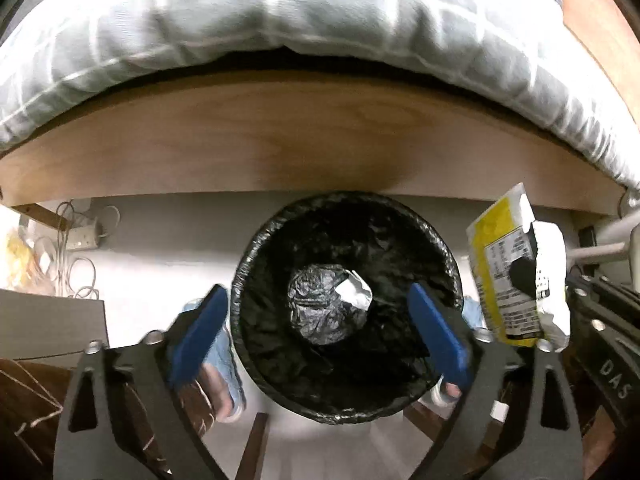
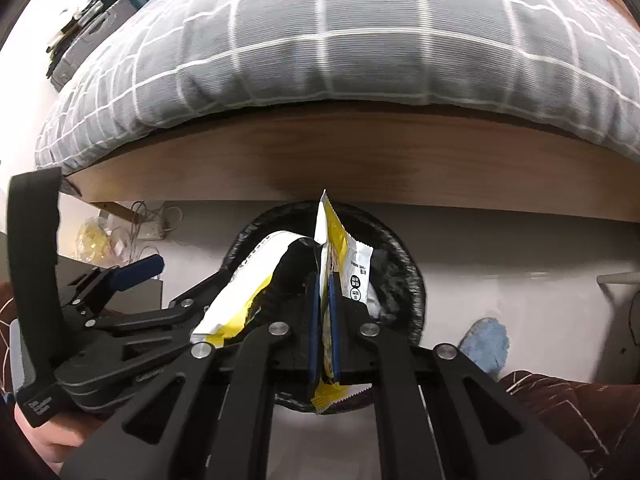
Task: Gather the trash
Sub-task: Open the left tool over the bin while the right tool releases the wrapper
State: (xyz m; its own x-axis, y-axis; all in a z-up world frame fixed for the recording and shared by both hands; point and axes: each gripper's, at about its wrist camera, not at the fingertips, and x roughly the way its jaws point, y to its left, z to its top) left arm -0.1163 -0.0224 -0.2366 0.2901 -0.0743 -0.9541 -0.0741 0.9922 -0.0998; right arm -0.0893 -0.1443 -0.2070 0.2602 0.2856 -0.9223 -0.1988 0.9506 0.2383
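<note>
Left gripper [image 1: 320,328]: jaws spread, empty, above bin [image 1: 256,256].
Right gripper [image 2: 325,312]: pinching yellow wrapper [image 2: 340,248].
Bin contents: crumpled scrap [image 1: 354,294], possibly foil.

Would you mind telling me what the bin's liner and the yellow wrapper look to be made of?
Bin liner: thin black plastic film, glossy, judging by its crinkles and bright glints. Yellow wrapper: probably printed plastic or foil laminate, shiny, with a serrated sealed edge and creases that hold.

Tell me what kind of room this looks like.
Most likely a bedroom. A grey checked duvet hangs over a wooden bed frame, a black-lined trash bin stands on the floor beside it, and a fluffy blue slipper lies nearby.
</note>
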